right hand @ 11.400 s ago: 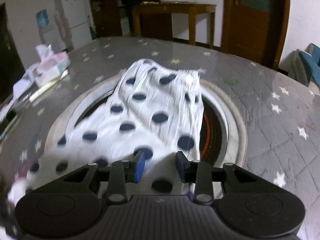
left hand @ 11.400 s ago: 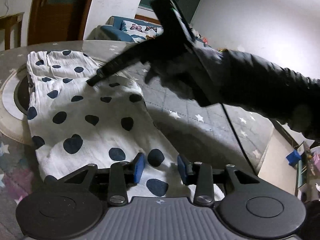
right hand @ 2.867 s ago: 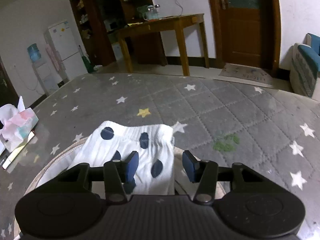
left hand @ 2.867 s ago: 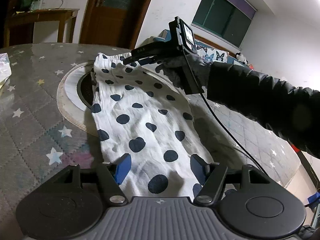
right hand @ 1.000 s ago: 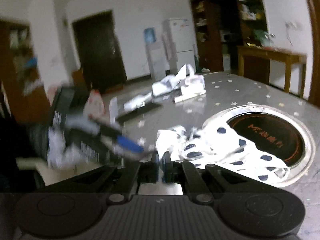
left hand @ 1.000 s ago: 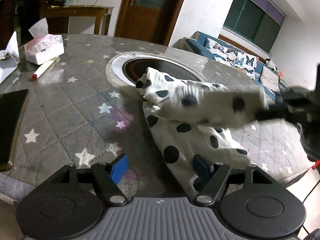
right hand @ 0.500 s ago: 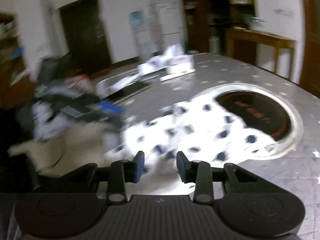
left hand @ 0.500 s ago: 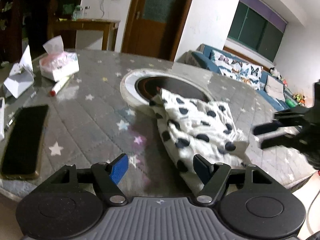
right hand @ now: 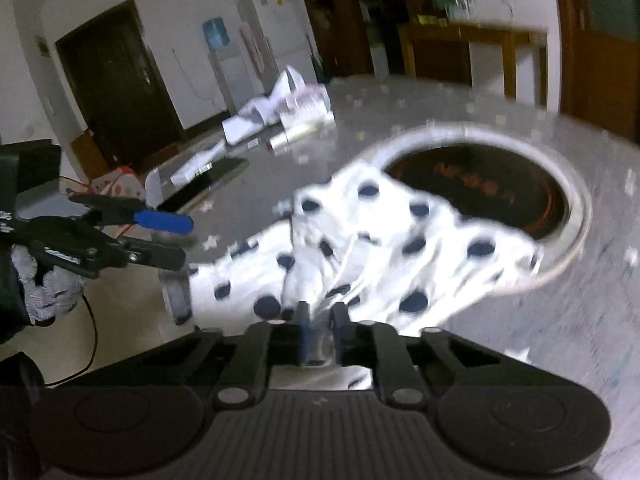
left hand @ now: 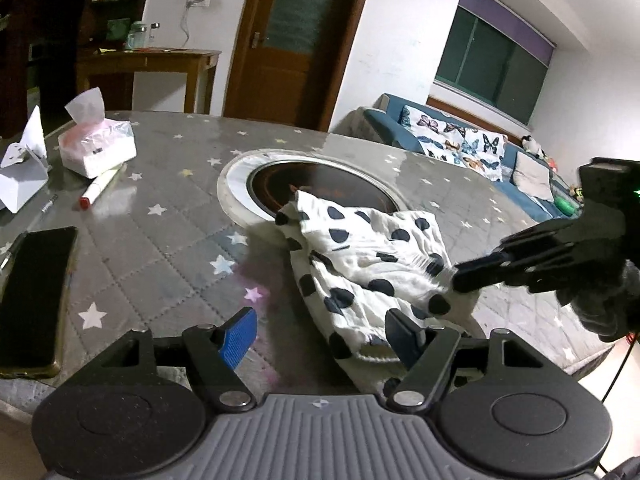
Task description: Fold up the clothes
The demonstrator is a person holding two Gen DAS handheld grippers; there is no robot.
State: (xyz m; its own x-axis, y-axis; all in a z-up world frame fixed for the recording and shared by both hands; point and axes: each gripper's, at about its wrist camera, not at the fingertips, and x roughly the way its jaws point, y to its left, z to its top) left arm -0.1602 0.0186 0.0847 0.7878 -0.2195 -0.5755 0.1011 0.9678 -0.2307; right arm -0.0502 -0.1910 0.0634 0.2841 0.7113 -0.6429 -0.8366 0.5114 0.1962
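Honestly, my right wrist view is smeared; my right gripper (right hand: 319,318) pinches the spotted garment (left hand: 372,256) at its near edge. My left gripper (left hand: 322,330) gapes wide, empty. Garment lies folded on the starry table (left hand: 168,240), beside the round inset (left hand: 316,184).

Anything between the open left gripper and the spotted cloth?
Nothing visible. The left gripper is open with its right finger at the near edge of the spotted cloth and bare table on its left. The right gripper is shut on the cloth's near corner.
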